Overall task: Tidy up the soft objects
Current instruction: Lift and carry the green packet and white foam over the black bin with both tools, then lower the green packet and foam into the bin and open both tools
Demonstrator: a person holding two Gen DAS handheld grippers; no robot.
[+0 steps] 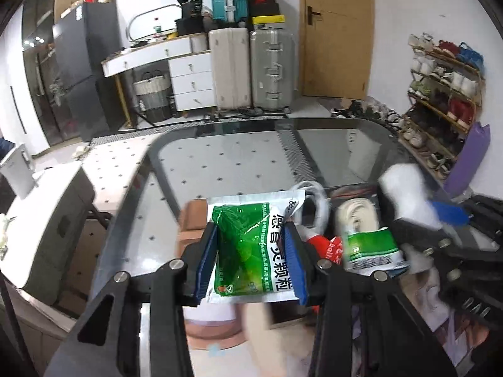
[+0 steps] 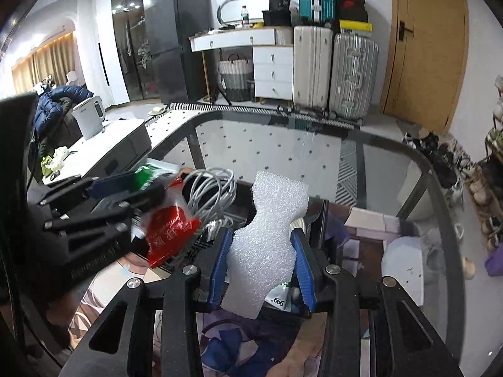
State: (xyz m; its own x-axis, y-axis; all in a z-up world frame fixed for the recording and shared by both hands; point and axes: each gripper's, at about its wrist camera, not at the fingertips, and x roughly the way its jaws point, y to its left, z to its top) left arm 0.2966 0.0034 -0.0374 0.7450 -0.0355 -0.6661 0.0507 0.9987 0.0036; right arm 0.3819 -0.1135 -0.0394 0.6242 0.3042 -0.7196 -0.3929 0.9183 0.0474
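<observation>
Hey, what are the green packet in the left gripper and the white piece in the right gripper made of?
Green packet: likely glossy plastic film; it shines and has a flat sealed white edge. White piece: probably expanded foam sheet, matte with a bubbly, pebbled surface.

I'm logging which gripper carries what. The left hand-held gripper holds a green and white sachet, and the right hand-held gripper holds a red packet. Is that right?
Not quite. The left hand-held gripper does hold the green and white sachet, but the right hand-held gripper holds a piece of white foam, as the right wrist view shows. The red packet lies in nobody's grip.
</observation>
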